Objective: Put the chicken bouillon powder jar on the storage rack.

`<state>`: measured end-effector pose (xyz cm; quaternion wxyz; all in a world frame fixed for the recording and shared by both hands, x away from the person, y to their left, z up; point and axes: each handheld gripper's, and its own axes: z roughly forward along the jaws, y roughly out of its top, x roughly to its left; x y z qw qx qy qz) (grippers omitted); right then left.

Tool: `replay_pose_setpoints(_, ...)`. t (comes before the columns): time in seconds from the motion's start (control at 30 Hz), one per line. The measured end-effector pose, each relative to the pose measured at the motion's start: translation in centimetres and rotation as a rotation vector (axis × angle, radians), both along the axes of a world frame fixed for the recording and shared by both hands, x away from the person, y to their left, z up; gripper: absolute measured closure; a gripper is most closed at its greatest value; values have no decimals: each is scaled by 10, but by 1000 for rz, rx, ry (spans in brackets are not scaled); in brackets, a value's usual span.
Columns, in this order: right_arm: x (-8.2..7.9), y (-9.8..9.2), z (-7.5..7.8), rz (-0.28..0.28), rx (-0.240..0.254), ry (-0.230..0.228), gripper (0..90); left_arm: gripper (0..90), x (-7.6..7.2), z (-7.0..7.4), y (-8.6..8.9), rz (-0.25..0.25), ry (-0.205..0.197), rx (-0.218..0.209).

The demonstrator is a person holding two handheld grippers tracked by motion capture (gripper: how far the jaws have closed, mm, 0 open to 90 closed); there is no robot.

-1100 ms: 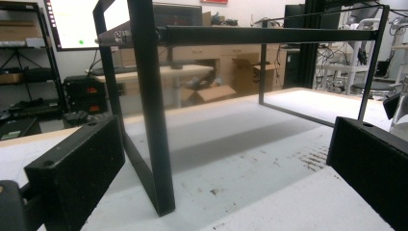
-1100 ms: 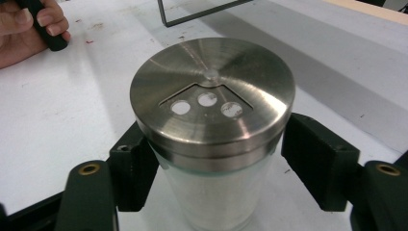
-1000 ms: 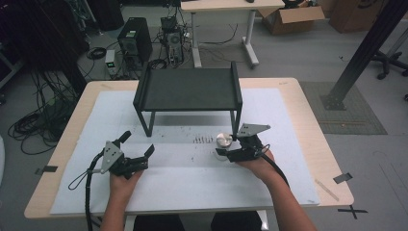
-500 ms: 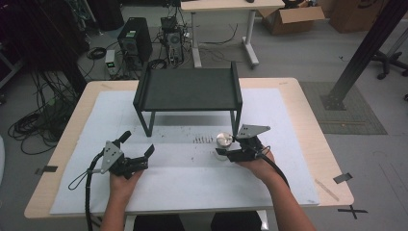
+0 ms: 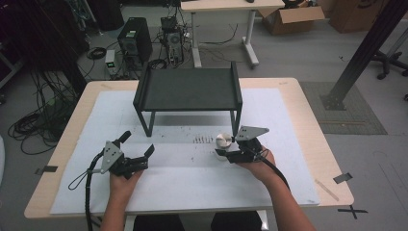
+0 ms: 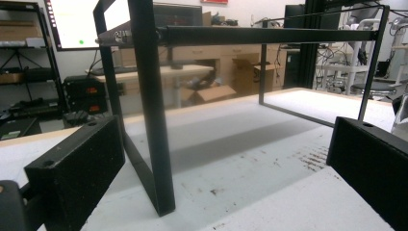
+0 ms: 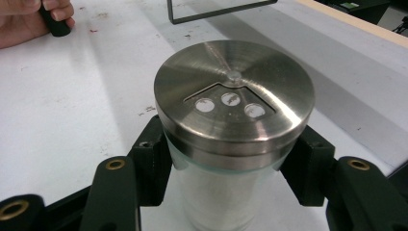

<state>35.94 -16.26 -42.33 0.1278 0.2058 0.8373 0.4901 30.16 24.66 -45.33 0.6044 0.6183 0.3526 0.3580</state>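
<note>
A glass shaker point(image 7: 234, 110) with a brushed steel lid and three holes stands upright on the white table cover point(image 5: 192, 168). My right gripper point(image 7: 231, 168) is shut on its glass body, one pad pressing on each side just under the lid. In the high view the shaker point(image 5: 223, 141) sits right of centre with the right gripper point(image 5: 223, 152) around it. My left gripper point(image 5: 138, 143) rests open at the left, nothing between its jaws. In the left gripper view it point(image 6: 223, 163) points at the front left leg of a black stand point(image 6: 151, 106).
The black metal stand point(image 5: 187, 89) with a flat top and thin legs occupies the middle back of the table. Dark specks point(image 5: 202, 140) lie on the cover in front of it. The person's other hand point(image 7: 29, 17) shows far off in the right gripper view.
</note>
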Motion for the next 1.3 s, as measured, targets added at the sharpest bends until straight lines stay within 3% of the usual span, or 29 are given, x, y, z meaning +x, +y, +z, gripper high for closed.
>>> replay_pose_setpoints(0.4,-3,-2,14,4,12,-8,429,2,0,0,0,0,1,-1)
replay_pose_setpoints(1.3,11,21,81,12,10,-33,429,2,0,0,0,0,1,-2)
